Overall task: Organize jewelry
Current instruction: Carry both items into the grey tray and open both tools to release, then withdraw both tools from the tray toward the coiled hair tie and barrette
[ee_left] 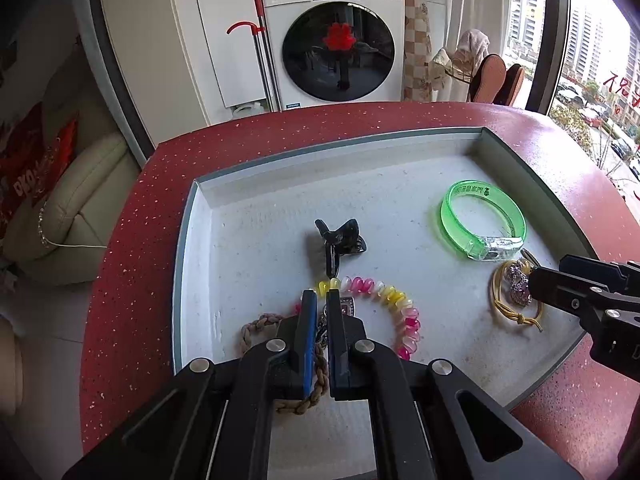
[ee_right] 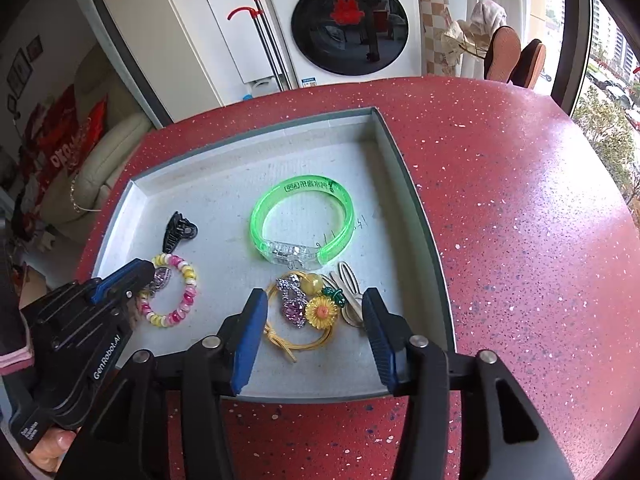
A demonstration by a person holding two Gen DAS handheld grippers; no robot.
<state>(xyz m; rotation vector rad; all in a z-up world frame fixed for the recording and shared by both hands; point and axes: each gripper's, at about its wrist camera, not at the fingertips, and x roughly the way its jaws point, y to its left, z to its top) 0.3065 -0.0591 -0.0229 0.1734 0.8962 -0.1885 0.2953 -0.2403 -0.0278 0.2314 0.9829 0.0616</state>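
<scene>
A grey tray (ee_left: 208, 216) (ee_right: 404, 184) on the red table holds the jewelry. My left gripper (ee_left: 322, 300) (ee_right: 150, 268) is shut on a small sparkly silver piece (ee_left: 347, 306) (ee_right: 162, 278) inside a pink-and-yellow coil band (ee_left: 396, 304) (ee_right: 188, 292). A braided tan band (ee_left: 256, 326) lies under it. A black claw clip (ee_left: 338, 240) (ee_right: 178, 230) and a green bangle (ee_left: 482, 220) (ee_right: 304, 220) lie further in. My right gripper (ee_right: 316, 304) (ee_left: 536, 280) is open around a yellow cord bracelet (ee_right: 280, 336) (ee_left: 500, 300), a purple rhinestone charm (ee_right: 294, 304) and a sunflower clip (ee_right: 321, 311).
A beige rabbit-ear clip (ee_right: 348, 280) lies beside the sunflower clip. The red speckled table (ee_right: 520, 240) stretches to the right of the tray. A washing machine (ee_left: 336, 40) and a red-handled mop (ee_left: 260, 40) stand behind the table; a cream sofa (ee_left: 68, 208) is at the left.
</scene>
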